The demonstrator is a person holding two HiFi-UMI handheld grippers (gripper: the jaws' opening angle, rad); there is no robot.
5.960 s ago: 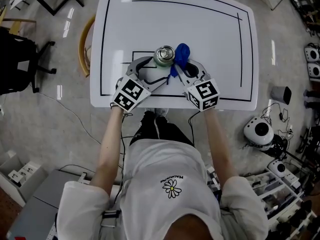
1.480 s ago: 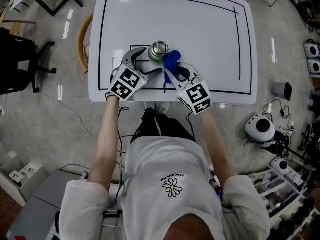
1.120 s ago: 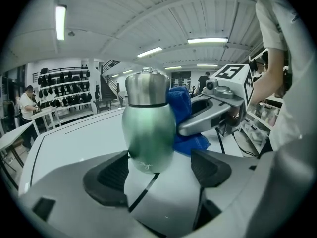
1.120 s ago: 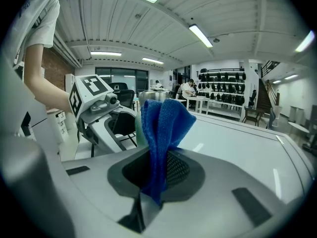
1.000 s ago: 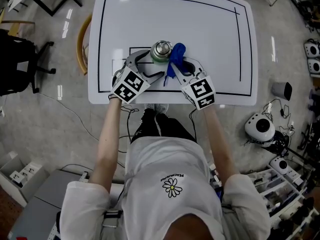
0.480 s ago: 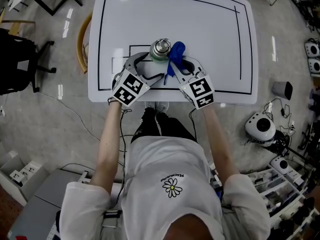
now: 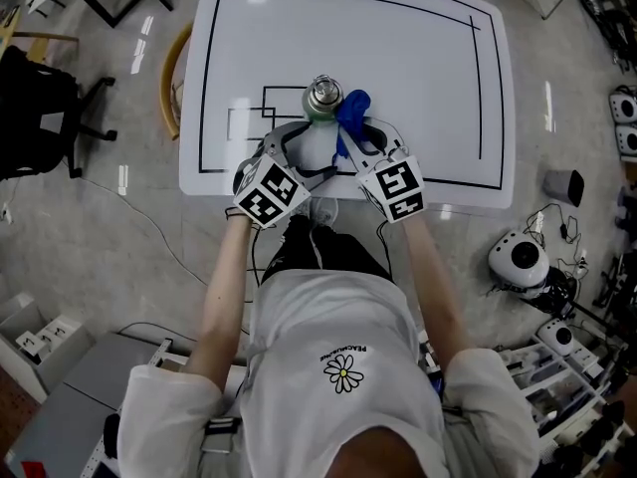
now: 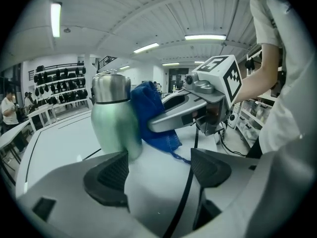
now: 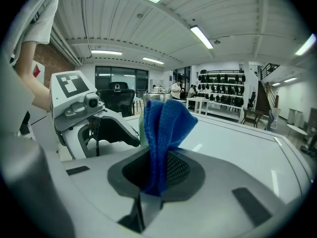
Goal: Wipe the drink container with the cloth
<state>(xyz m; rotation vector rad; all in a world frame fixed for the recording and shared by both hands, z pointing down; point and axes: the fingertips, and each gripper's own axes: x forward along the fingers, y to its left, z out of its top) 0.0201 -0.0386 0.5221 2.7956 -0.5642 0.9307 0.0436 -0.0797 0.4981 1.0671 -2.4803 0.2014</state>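
A green drink bottle (image 7: 321, 99) with a steel cap stands upright near the white table's (image 7: 418, 68) front edge. A blue cloth (image 7: 352, 114) touches its right side, and my right gripper (image 7: 350, 135) is shut on that cloth. In the right gripper view the cloth (image 9: 165, 128) rises from the jaws and hides most of the bottle. My left gripper (image 7: 299, 145) is open, a little short of the bottle, with nothing between its jaws. In the left gripper view the bottle (image 8: 115, 120) stands just beyond the left pad (image 8: 106, 176), with the cloth (image 8: 152, 117) beside it.
Black lines are drawn on the tabletop. A black office chair (image 7: 40, 108) and a wooden chair (image 7: 169, 78) stand left of the table. Round white devices (image 7: 518, 262) and cables lie on the floor at right.
My left gripper has drawn back from the bottle toward the table's near edge, and its jaws no longer surround it. The cloth stays against the bottle's right side.
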